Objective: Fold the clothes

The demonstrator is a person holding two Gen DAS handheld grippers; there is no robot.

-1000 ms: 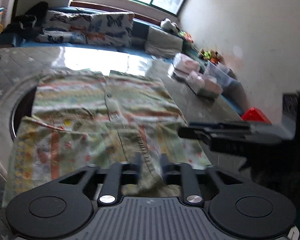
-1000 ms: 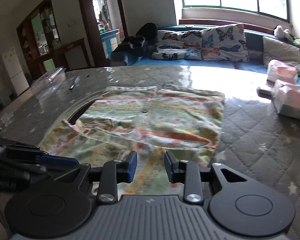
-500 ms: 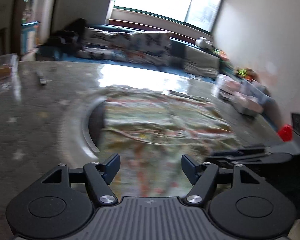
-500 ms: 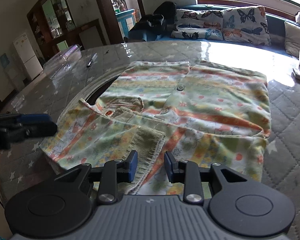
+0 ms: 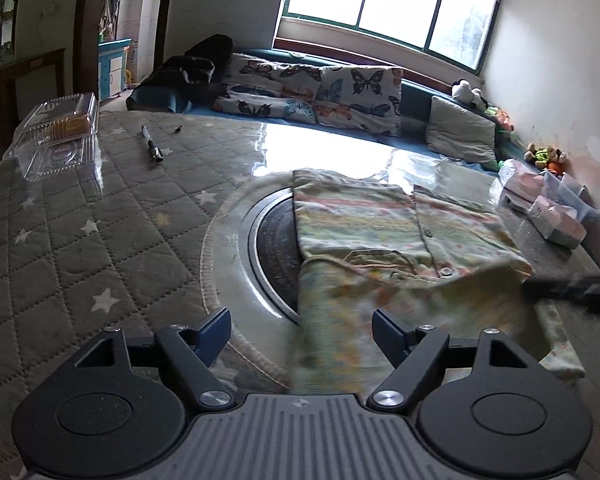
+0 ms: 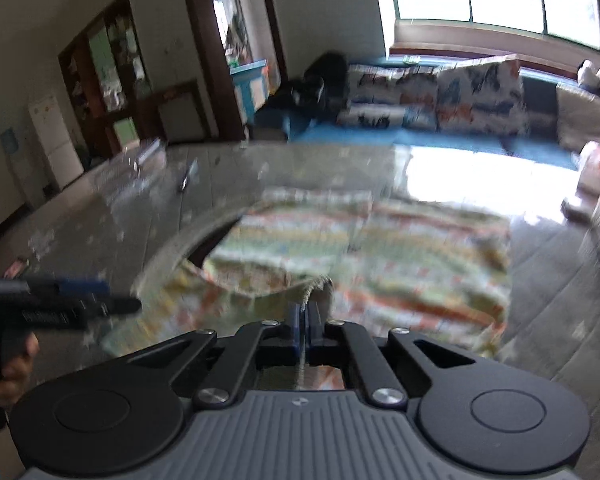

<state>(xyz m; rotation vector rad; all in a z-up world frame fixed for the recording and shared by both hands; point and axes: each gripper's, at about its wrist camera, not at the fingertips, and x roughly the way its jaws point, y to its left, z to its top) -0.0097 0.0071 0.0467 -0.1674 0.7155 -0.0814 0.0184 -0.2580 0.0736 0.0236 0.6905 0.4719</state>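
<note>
A pastel striped, buttoned garment (image 5: pixel 360 216) lies spread on the quilted table (image 5: pixel 80 240), partly over a round dark recess (image 5: pixel 276 248). My left gripper (image 5: pixel 300 322) hangs over the garment's near left edge. Its jaws are opening, and blurred fabric lies between and below them, untouched by the pads. My right gripper (image 6: pixel 303 312) is shut on the garment's ribbed cuff (image 6: pixel 320 286) and holds a fold of it raised off the garment (image 6: pixel 400 248). The left wrist view shows the right gripper (image 5: pixel 572 292) at the right edge. In the right wrist view the left gripper (image 6: pixel 80 300) is at the left, held by a hand (image 6: pixel 16 364).
A clear plastic box (image 5: pixel 56 136) and a pen (image 5: pixel 152 146) lie at the table's far left. Wrapped tissue packs (image 5: pixel 552 216) sit at the far right. Behind the table stands a sofa with butterfly cushions (image 5: pixel 320 92), under a window.
My left gripper let go of the fabric, opened wide and swung left. My right gripper closed on the ribbed cuff and raised it.
</note>
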